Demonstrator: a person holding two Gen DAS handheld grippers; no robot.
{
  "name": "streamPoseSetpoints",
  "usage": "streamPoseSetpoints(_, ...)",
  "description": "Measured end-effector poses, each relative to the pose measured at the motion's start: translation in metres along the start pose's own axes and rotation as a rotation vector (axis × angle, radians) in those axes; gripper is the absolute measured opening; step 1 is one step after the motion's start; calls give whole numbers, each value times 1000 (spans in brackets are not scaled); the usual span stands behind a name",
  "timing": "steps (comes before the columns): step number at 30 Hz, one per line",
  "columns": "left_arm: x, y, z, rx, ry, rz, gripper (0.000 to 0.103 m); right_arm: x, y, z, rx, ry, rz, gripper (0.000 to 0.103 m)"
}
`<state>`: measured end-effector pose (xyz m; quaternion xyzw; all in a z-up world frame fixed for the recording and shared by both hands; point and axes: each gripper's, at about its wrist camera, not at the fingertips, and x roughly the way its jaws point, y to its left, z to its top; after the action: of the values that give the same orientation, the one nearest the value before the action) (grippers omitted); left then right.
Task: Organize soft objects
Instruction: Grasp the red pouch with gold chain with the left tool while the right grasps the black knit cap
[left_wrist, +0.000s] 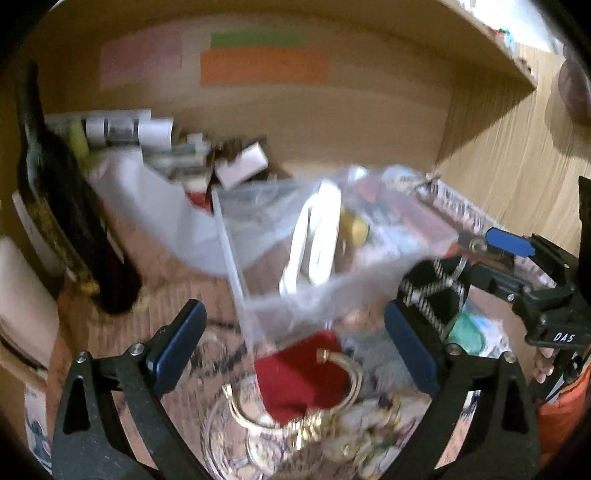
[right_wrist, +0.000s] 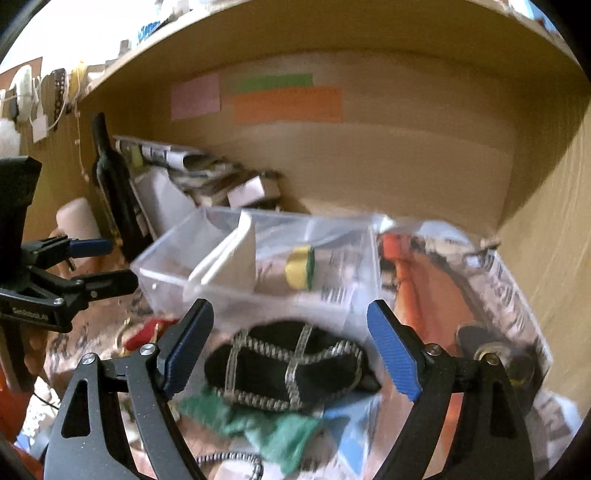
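A black fabric piece with grey woven stripes (right_wrist: 284, 365) lies on the cluttered desk between and just beyond the fingers of my open right gripper (right_wrist: 291, 347); it also shows in the left wrist view (left_wrist: 436, 291). A green cloth (right_wrist: 266, 428) lies under it. A clear plastic bin (right_wrist: 207, 254) behind holds a white folded item (right_wrist: 236, 258) and a yellow-green sponge (right_wrist: 301, 267). My left gripper (left_wrist: 295, 343) is open above a red cloth (left_wrist: 299, 373) and gold bangles (left_wrist: 347, 387) in a glass dish. The right gripper also shows in the left wrist view (left_wrist: 509, 247), and the left gripper in the right wrist view (right_wrist: 107, 262).
A dark wine bottle (right_wrist: 110, 184) stands at the left against the shelf wall. Paper rolls and small boxes (right_wrist: 221, 184) pile at the back. A printed orange and white plastic bag (right_wrist: 461, 288) lies at the right. Coloured sticky notes (right_wrist: 288, 99) are on the back wall.
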<state>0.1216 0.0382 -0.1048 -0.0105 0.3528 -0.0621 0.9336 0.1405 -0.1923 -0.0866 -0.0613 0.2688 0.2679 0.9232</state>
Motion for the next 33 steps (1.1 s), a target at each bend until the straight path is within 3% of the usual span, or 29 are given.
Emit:
streamPoseSetpoints(5, 11, 6, -27, -35, 75, -29, 98, 9, 2, -20, 28, 66, 26, 84)
streamPoseSetpoints(9, 18, 5, -46, -32, 95, -3, 98, 20, 5, -30, 35, 113, 40, 84)
streamPoseSetpoints(18, 34, 14, -59, -38, 119, 22, 96, 28, -10, -34, 79, 134, -54, 84)
streamPoseSetpoints(21, 36, 18, -58, -55, 137, 1, 80, 30, -20, -35, 93, 142, -79, 84)
streamPoseSetpoints(25, 38, 21, -58, -71, 128, -13, 72, 36, -36, -36, 169, 146, -41, 83)
streamPoseSetpoints(28, 34, 21, -59, -63, 121, -31, 58, 40, -38, -36, 206, 145, 9, 67)
streamPoseSetpoints(30, 36, 19, -59, -52, 141, -51, 34, 41, -38, -36, 207, 144, 18, 57)
streamPoseSetpoints(33, 35, 15, -61, -31, 132, -32, 31, 36, -33, -36, 202, 121, 25, 47)
